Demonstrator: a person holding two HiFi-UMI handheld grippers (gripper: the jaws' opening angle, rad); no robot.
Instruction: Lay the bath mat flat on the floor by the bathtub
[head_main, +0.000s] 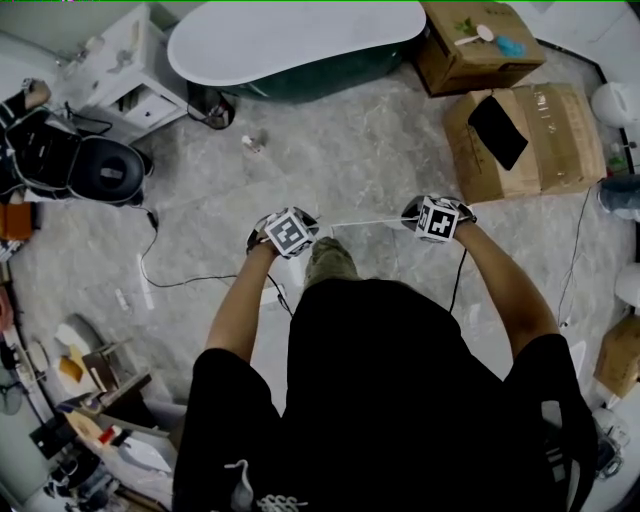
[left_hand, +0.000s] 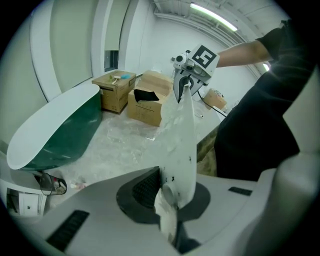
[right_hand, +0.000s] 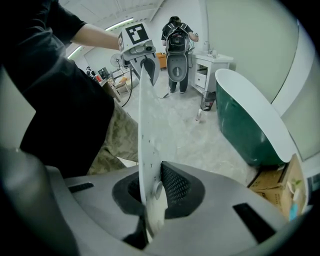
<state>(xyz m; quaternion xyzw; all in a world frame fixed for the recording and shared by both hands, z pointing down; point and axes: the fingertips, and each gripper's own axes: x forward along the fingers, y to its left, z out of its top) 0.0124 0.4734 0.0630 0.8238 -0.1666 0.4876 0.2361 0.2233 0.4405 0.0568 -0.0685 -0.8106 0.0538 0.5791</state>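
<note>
Head view has the left gripper (head_main: 287, 232) at 9 o'clock of the right gripper (head_main: 437, 218), with a thin translucent white plastic bath mat (head_main: 370, 222) stretched edge-on between them, up above the grey marbled floor (head_main: 350, 150). Both sets of jaws are clamped tight on the mat's ends. The oval white-rimmed dark green bathtub (head_main: 290, 45) sits at 12 o'clock, well apart.

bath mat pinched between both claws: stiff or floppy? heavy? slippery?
Probably floppy: the bath mat hangs as a thin, wrinkled sheet, pulled straight only along the edge stretched between the left claw and right claw. Likely light, since a small corner pinch in each claw carries it. Possibly slippery: the surface looks smooth and glossy.
</note>
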